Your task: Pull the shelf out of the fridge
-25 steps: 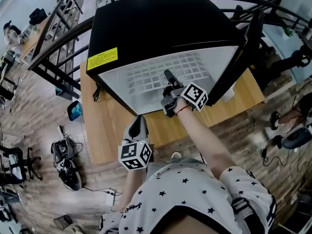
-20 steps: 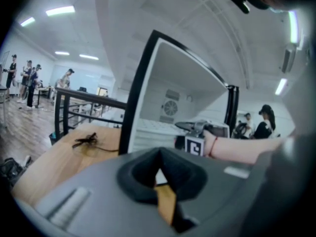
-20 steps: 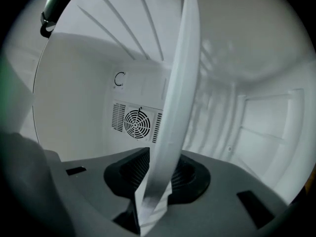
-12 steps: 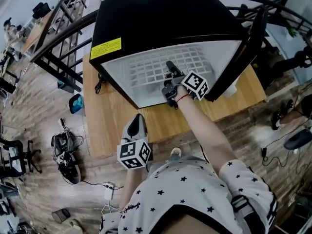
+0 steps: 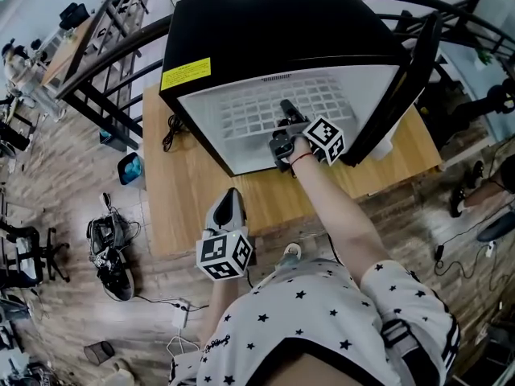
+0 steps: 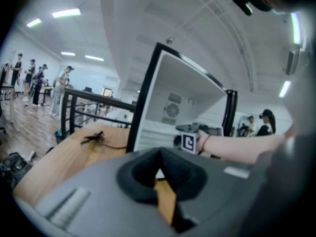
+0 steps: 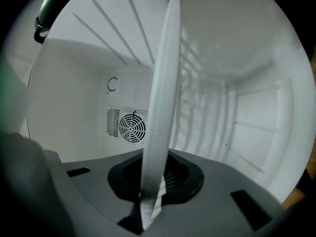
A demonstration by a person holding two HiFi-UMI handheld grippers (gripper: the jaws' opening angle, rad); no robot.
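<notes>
Reaching into the open fridge (image 5: 273,30) on the desk (image 5: 193,207), the right gripper (image 5: 283,104) is pictured rolled on its side. Its jaws have just been closing and are now clamped on the front edge of the white grid shelf (image 5: 241,117), which is seen edge-on between them. The shelf is seated inside the fridge, not yet drawn out.

It is judged to be light and stiff, a thin grid smooth enough to slip from a narrow pinch and likely to jam if drawn crooked. Hold is best taken at the front rim, and a straight, level pull is called for.

The left gripper (image 5: 228,203) is held over the desk's near edge, jaws together and empty. The door (image 5: 406,71) is swung wide to the right, out of the shelf's path. A black cable (image 5: 169,131) is seen lying on the desk beside the fridge, and dark railings (image 5: 96,71) are seen behind. Nothing on the desk is seen blocking the way out.
</notes>
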